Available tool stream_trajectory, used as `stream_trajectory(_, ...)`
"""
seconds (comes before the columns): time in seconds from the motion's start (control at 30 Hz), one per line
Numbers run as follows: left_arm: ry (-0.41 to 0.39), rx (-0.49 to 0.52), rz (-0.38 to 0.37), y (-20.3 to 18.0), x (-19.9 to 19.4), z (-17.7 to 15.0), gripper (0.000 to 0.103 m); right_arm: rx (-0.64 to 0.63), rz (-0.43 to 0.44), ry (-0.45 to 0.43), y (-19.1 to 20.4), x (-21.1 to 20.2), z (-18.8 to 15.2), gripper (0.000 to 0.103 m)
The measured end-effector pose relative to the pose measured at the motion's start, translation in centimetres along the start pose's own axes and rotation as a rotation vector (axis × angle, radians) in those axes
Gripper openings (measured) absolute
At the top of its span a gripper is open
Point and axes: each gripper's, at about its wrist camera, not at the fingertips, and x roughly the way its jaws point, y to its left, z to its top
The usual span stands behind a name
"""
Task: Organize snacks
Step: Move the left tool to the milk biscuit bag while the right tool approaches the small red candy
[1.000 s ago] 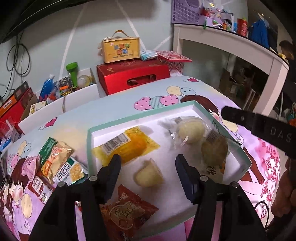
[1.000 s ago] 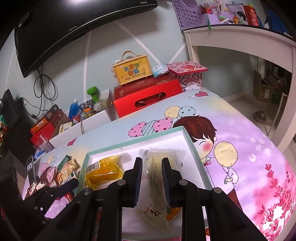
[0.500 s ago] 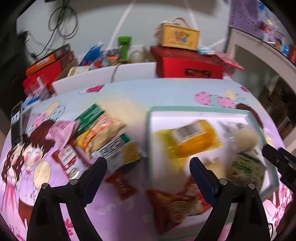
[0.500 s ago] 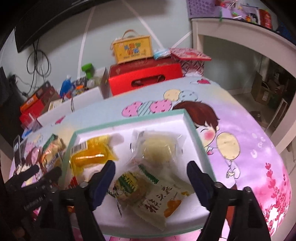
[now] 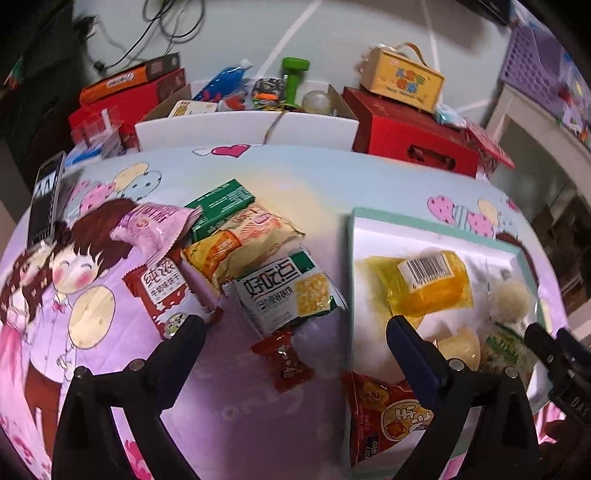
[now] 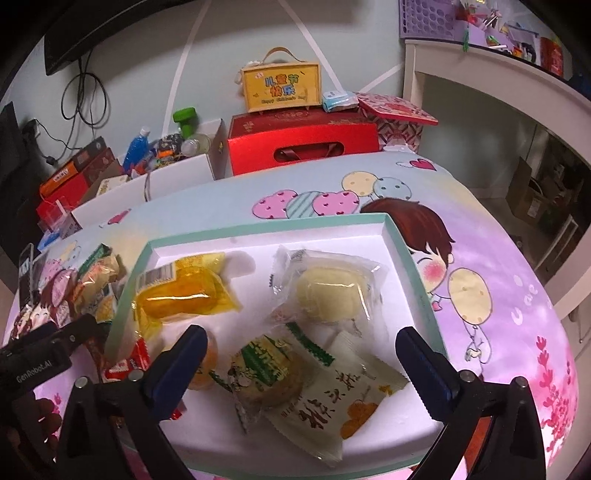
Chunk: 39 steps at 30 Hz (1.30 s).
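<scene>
White tray with teal rim on cartoon-print cloth, inside it glossy yellow jelly pack, clear-wrapped round cake, green-label pastry, flat white sachet, left of tray loose crinkly packets, left gripper and right gripper both spread wide, holding nothing.

Setting: a lived-in home room, likely a child's or family room. Evidence: cartoon-printed cloth with a girl, hearts and balloons covering the tabletop; red gift box and yellow children's-day carry case at the far edge; open white carton of bottles and oddments, far left; white desk with purple basket, far right; wall-mounted screen and loose cables, far left.
</scene>
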Motion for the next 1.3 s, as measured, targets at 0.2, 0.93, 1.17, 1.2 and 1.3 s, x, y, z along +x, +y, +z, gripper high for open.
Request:
stream_trajectory(0.2, 0.0, -0.031, 0.01, 2.3, -0.6, 0.4, 0.098, 0.005, 0.023, -0.047, 0.9, -0.6, 0.3, 0.103)
stream_trajectory(0.93, -0.035, -0.275, 0.182, 15.7, -3.8, -0.8, 0.098, -0.226, 0.334, -0.08, 14.8, -0.4, -1.0, 0.103)
stream_trajectory(1.17, -0.029, -0.252, 0.151, 15.0, -3.0, -0.8, 0.098, -0.283, 0.394, -0.015, 18.4, 1.1, -2.3, 0.102)
stream_trajectory(1.2, -0.025, -0.248, 0.149, 14.8, -2.8, -0.8, 0.098, -0.291, 0.402, -0.012, 18.8, 1.1, -2.4, 0.1)
stream_trajectory(1.3, -0.015, -0.244, 0.121, 14.6, -2.3, -0.8, 0.098, -0.323, 0.408, 0.01, 19.9, 1.6, -3.0, 0.092)
